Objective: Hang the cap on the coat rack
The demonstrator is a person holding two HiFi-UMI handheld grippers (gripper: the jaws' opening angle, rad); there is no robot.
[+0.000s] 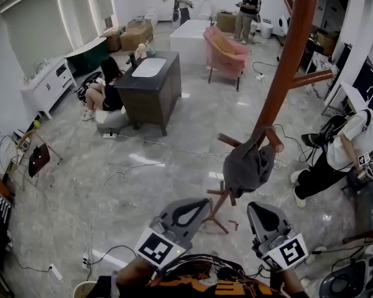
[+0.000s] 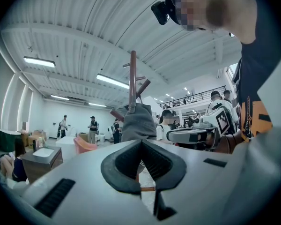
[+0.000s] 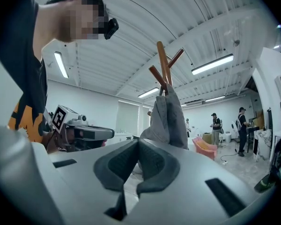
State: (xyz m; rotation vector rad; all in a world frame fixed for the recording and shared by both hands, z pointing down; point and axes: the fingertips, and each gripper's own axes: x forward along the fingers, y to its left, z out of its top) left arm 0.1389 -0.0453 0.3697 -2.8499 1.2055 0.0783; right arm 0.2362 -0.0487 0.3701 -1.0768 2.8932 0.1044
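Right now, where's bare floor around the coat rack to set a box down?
Bare floor lies between the dark vanity cabinet, the pink armchair and the coat rack. Crowded: a person crouches right of the rack; white cables trail across the lower left.

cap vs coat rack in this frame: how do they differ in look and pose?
Colour: cap grey, coat rack reddish-brown.
Form: cap soft and slumped, coat rack a rigid pole with pegs.
Pose: cap hangs among the pegs, coat rack stands on the floor.
Shared: they touch at the pegs.
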